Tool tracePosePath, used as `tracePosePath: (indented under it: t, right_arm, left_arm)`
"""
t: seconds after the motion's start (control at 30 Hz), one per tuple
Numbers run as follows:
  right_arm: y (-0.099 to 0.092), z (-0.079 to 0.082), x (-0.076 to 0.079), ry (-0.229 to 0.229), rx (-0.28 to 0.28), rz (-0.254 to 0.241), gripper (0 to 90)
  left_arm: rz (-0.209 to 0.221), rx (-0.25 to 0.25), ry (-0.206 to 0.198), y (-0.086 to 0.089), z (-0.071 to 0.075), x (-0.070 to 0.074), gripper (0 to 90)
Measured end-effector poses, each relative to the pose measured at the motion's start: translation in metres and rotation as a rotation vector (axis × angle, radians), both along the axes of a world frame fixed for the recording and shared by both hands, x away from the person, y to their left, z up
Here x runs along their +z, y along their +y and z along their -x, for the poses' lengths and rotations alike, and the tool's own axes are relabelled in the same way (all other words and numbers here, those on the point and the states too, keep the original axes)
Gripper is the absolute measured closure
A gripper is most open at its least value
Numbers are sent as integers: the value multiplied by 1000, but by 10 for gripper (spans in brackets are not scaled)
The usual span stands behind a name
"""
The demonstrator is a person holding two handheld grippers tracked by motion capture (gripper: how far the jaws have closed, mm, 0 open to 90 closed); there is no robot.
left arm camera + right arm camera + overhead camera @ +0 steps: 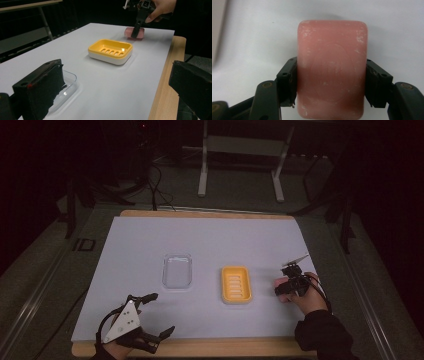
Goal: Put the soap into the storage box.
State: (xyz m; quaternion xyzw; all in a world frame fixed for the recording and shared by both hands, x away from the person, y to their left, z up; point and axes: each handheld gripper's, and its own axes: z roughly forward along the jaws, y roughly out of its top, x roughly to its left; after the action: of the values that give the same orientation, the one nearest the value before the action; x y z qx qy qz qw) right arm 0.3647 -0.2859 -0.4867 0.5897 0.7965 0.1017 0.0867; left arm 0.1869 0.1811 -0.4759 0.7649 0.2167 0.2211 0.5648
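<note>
Your right gripper (pixel 331 82) has its jaws pressed against both long sides of the pink soap bar (pixel 331 67), which lies flat on the white sheet (pixel 262 30). The bar's near end is cut off by the bottom edge of the right gripper view, and an embossed mark on its face is too faint to read.

From the high view, your right gripper (pixel 285 282) sits to the right of the yellow soap dish (pixel 236 285); the bar itself is hidden under your hand (pixel 302 295) and the gripper body there. In the left gripper view the soap bar (pixel 140 33) shows partly behind the right gripper's (pixel 136 32) black jaw, well beyond the soap dish (pixel 110 51). That view does not settle whether the bar is still touching the sheet.

Your left gripper (pixel 156 315) rests at the near left of the desk (pixel 200 347), jaws spread wide, nothing between them. The clear lid or tray (pixel 177 270) lies left of the yellow dish, apart from it; in the left gripper view it (pixel 68 86) is half hidden behind the gripper's left jaw. The room beyond the desk is too dark to make out detail.
</note>
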Motion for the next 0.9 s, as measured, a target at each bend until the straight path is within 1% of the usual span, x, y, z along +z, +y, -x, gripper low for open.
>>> tracePosePath:
  t: [0.1,0.17,0.23,0.27,0.4,0.5,0.6,0.67,0.7,0.8,0.83,0.9]
  right_arm:
    - [3,0,4,-14,-18,23,377]
    - [7,1,7,-24,-39,36,377]
    - [10,1,11,-36,-63,36,377]
    - [12,1,13,-46,-69,37,377]
    - [21,1,20,-59,-90,31,378]
    - [27,1,27,-75,-97,20,378]
    - [34,0,36,-94,-96,12,378]
    - [35,0,39,-99,-92,10,378]
    - [40,0,46,-125,-93,4,378]
    - [45,0,55,-153,-96,-2,378]
    - [48,1,58,-161,-91,5,378]
    - [52,1,63,-177,-90,-4,378]
  left_arm:
    - [-1,1,-2,0,0,0,6]
    - [-1,3,-2,0,0,0,6]
    - [-1,4,-2,0,0,0,5]
    - [-1,4,-2,0,0,0,6]
    - [-1,3,-4,0,0,0,6]
    - [-1,2,-5,0,0,0,5]
    - [1,3,-4,0,0,0,5]
    - [1,4,-4,0,0,0,6]
    - [0,4,-5,0,0,0,5]
    - [0,3,-5,0,0,0,6]
    - [1,4,-5,0,0,0,6]
    - [1,4,-6,0,1,0,5]
